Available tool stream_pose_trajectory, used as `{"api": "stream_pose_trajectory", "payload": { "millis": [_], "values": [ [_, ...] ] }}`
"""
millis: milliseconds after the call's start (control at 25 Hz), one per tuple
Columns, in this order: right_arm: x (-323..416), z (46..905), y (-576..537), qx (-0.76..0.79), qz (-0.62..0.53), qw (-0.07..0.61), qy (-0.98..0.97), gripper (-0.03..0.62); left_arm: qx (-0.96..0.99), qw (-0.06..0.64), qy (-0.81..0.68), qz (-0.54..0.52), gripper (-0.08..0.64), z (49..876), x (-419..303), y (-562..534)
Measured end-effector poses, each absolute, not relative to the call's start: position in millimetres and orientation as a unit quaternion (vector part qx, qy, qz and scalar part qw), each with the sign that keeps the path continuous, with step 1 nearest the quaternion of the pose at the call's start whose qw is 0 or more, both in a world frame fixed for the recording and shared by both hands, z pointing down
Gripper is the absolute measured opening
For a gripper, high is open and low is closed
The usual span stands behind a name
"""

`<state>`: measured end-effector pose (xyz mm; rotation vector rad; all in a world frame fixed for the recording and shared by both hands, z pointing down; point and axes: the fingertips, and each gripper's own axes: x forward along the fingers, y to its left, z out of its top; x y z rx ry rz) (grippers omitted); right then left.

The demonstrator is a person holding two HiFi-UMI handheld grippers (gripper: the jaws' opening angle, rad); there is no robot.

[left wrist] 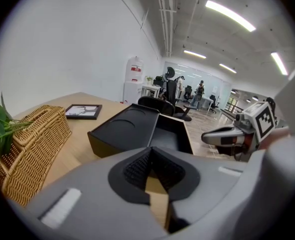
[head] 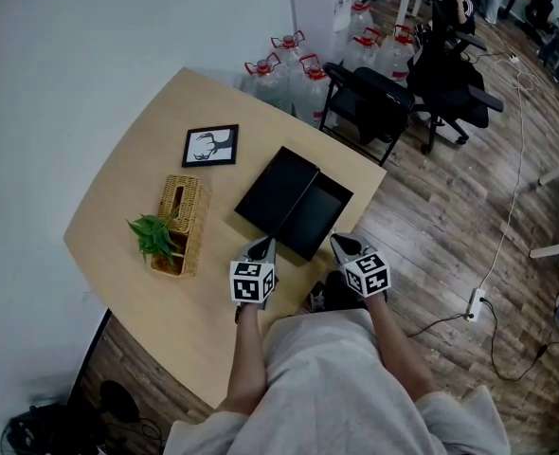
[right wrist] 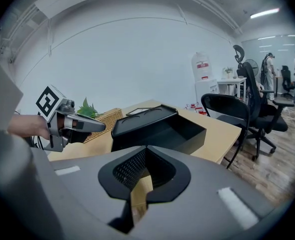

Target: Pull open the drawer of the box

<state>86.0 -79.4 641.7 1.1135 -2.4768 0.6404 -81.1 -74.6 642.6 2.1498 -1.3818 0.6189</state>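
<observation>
The black box (head: 276, 190) is sitting toward the 4 o'clock edge of the desk (head: 156, 140). Its drawer (head: 319, 218) is already standing slid out on the 4 o'clock side, so the pull is looking finished, as I judge it. The left tongs (head: 261, 248) and right tongs (head: 342, 245) are hovering just at 6 o'clock of the box, touching neither it nor the drawer. Each pair is pressed together with nothing between. They are pointing at the box, probably to be ready while keeping clear of the drawer.

Only the head view is giving the layout. A wicker basket (head: 183, 224) with a plant (head: 153, 235) is lying at 9 o'clock of the box, and a picture frame (head: 210, 146) is resting at 11 o'clock, both apart from it.

The left gripper view is looking down into the drawer's hollow, which is appearing empty, and is catching the right tongs at 3 o'clock. The right gripper view is sitting lower, showing the drawer's outer wall and the box's recessed top, with the left tongs at 9 o'clock.
</observation>
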Motion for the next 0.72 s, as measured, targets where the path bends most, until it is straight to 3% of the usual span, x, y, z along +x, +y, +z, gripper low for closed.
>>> {"api": "stream_pose_trajectory", "payload": {
  "millis": [720],
  "values": [
    [87.1, 641.9, -81.7, 0.401, 0.239, 0.166, -0.869, 0.003, 0.788, 0.263, -0.507, 0.232, 0.054, 646.8, -82.2, -71.9]
  ]
}}
